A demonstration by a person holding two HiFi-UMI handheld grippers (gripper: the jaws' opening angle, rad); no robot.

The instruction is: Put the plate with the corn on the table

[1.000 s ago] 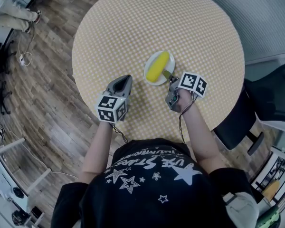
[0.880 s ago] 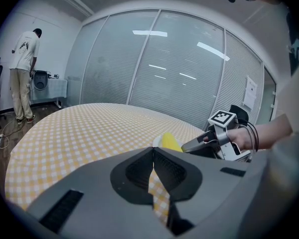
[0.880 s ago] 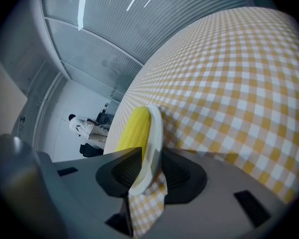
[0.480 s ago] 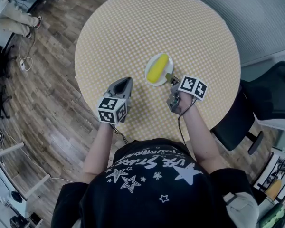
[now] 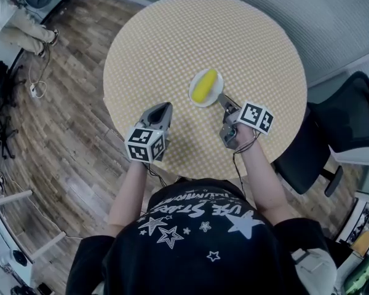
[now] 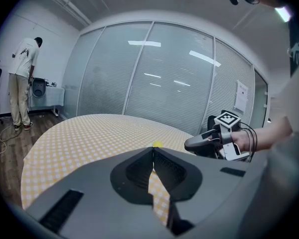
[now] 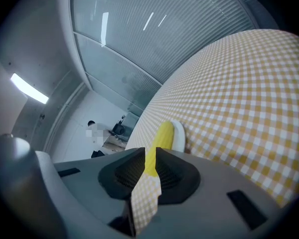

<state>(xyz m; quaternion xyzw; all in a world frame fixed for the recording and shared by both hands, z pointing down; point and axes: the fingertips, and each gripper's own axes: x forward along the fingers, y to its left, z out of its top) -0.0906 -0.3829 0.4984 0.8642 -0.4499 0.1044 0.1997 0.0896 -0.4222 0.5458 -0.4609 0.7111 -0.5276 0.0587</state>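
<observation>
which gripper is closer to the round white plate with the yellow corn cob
Right. The right gripper sits just off the round white plate, at its near-right rim, jaws slightly apart; the left gripper is farther, to its lower left, jaws shut.

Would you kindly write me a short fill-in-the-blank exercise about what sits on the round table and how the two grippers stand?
On the small white plate lies a yellow cob of ___. The plate stands on a round table covered with a yellow-and-white ___ cloth. The right gripper is nearer the plate than the left gripper, and the right gripper's jaws are slightly ___.
Missing words: corn; checkered; apart.
</observation>
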